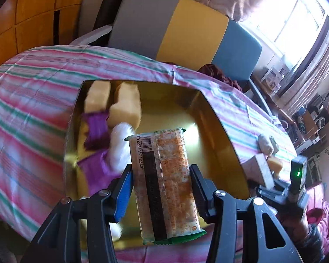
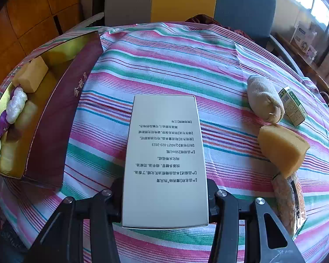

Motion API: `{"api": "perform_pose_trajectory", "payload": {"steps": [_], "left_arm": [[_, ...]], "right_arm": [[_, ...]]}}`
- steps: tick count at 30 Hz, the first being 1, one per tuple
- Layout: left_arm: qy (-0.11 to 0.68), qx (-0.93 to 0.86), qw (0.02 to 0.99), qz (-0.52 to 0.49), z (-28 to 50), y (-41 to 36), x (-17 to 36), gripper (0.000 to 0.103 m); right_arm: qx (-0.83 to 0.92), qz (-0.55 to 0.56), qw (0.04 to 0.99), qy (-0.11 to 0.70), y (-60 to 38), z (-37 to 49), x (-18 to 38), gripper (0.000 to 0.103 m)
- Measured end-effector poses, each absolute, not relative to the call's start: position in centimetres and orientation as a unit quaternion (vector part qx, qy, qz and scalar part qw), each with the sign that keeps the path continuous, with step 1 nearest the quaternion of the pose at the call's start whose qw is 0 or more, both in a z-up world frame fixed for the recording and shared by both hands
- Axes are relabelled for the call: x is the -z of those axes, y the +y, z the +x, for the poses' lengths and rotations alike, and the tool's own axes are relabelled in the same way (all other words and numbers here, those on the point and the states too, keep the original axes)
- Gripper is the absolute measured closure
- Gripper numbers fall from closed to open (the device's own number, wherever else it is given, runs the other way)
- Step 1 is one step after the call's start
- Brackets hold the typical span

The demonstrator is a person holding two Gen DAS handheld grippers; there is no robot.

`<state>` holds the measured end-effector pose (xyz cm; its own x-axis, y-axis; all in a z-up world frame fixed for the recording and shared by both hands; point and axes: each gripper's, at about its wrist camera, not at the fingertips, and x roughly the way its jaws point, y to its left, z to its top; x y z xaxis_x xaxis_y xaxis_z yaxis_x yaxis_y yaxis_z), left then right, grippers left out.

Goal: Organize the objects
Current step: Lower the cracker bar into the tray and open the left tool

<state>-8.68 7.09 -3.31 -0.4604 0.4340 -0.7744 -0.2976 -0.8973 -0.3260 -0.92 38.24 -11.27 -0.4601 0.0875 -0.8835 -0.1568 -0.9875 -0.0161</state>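
Cracker pack [image 1: 164,182] clamped in left gripper [image 1: 161,188] (above tray [image 1: 219,118]); right gripper [image 2: 164,197] pinching white box [image 2: 164,153]

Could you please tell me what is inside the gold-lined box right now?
Inside the gold-lined box: yellow sponge blocks, purple wrappers and white packets. The snack packet in the left gripper hides part of the floor.

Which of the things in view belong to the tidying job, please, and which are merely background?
Job:
left claw shut on snack packet
right claw shut on white box
gold box
sponge
rolled sock
small green carton

Background:
striped chair
window
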Motion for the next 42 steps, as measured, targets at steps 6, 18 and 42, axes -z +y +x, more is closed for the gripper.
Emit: {"api": "perform_pose_trajectory", "payload": {"steps": [6,18,42], "left_arm": [[-0.071,-0.843,0.219,-0.487,-13.2,9.8,4.0,0.052],[0.011,-0.832,0.149,-0.535,-21.4,12.9,10.1,0.052],[0.023,-0.895,0.14,-0.424,-10.6,6.4,2.9,0.048]], "right_arm": [[-0.854,-0.515,0.071,0.036,38.2,-1.0,11.2,0.053],[-0.854,-0.514,0.068,0.039,38.4,-1.1,11.4,0.053],[-0.883,-0.459,0.077,0.06,37.4,-1.2,6.9,0.053]]}}
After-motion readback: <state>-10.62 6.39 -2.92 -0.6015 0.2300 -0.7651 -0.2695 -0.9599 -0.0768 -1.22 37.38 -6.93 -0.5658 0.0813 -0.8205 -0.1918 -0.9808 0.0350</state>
